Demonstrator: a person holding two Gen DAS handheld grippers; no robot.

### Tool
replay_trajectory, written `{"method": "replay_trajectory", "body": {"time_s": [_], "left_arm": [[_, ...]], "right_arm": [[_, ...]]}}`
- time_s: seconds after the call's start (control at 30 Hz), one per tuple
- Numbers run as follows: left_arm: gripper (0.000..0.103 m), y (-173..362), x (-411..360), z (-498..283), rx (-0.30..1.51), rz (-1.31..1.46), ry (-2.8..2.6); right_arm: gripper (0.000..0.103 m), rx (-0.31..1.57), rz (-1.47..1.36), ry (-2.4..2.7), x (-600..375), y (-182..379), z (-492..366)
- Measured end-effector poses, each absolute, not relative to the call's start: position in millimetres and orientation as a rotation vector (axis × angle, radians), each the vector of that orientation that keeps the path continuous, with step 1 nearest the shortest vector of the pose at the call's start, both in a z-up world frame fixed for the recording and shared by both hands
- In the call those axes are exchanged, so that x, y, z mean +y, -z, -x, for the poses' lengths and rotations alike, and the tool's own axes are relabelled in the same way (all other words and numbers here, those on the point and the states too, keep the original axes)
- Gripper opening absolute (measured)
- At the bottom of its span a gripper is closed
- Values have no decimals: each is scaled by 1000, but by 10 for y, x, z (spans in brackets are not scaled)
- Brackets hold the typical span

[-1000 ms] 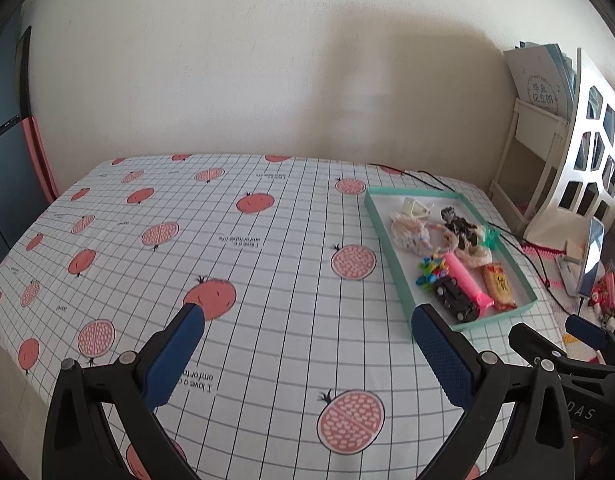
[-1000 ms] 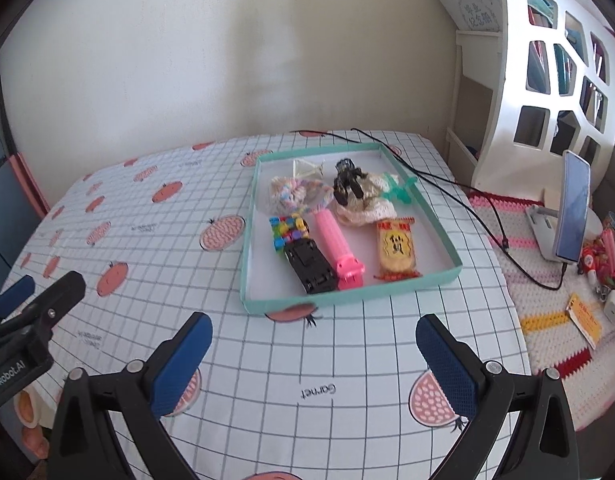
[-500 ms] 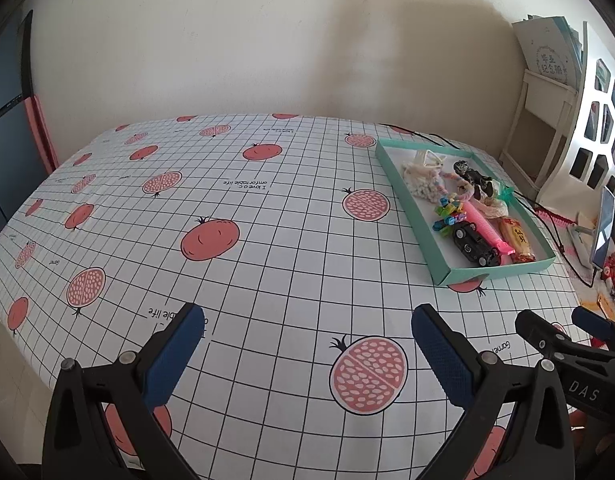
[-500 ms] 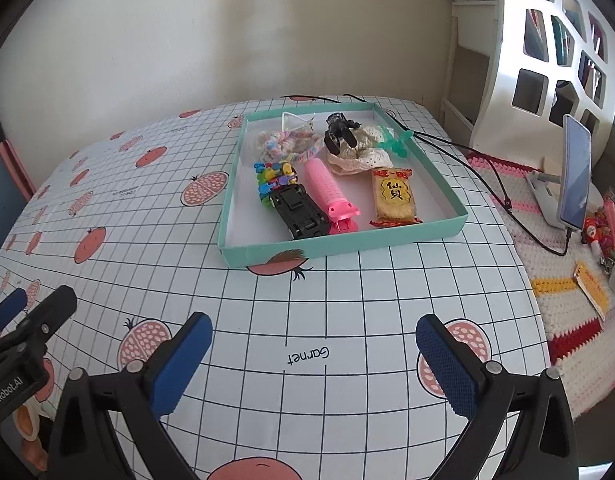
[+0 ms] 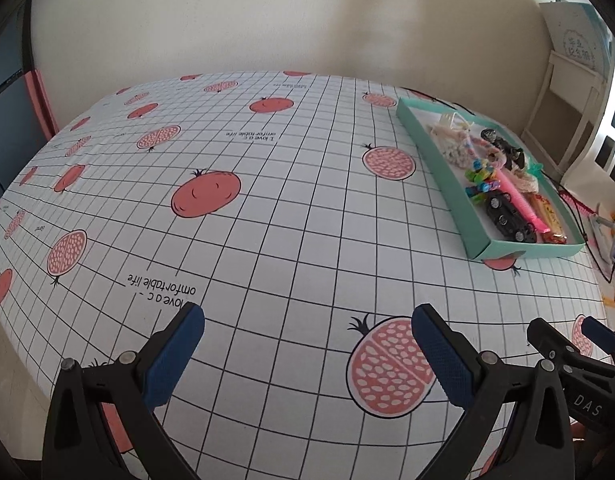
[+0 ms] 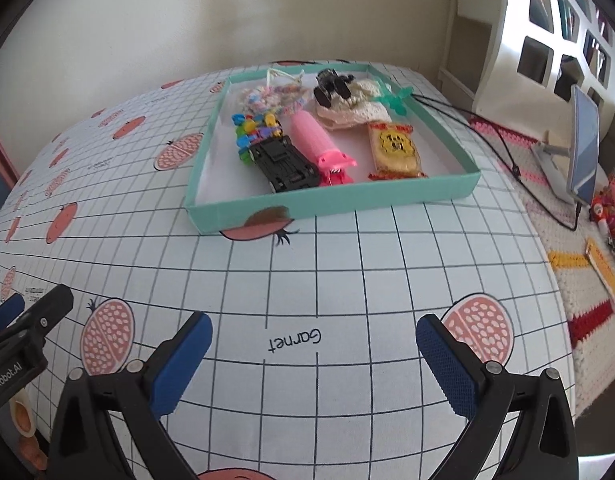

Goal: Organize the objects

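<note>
A shallow teal tray rests on the pomegranate-print tablecloth and holds several small items: a black toy car, a pink hair roller, a yellow snack packet, coloured beads, a black figure on a cream crochet piece. My right gripper hovers open over the cloth in front of the tray, nothing between its fingers. My left gripper is open over bare cloth, left of the tray.
A white lattice shelf stands at the back right. A phone on a stand sits on a crochet mat with a black cable running to it. Small items lie at the far right. The wall is behind the table.
Both grippers have come lower and closer over the table; the tray looms larger in the right wrist view. Both stay open and empty.
</note>
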State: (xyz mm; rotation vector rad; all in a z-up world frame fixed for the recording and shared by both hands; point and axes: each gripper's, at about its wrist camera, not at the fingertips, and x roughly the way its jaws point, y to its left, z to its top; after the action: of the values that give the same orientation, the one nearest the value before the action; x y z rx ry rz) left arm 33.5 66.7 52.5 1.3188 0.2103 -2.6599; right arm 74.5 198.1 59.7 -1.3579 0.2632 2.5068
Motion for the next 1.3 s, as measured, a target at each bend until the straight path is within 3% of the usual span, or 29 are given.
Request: {"method": "replay_trajectory", "body": {"time_s": [0.43, 1.3], "left_arm": [[103, -296, 720, -260, 124, -1388, 2617], [103, -210, 690, -265, 174, -1378, 2618]], "right_arm": [[103, 268, 1346, -2423, 2153, -436, -751], [103, 242, 1287, -2461, 2129, -415, -784]]}}
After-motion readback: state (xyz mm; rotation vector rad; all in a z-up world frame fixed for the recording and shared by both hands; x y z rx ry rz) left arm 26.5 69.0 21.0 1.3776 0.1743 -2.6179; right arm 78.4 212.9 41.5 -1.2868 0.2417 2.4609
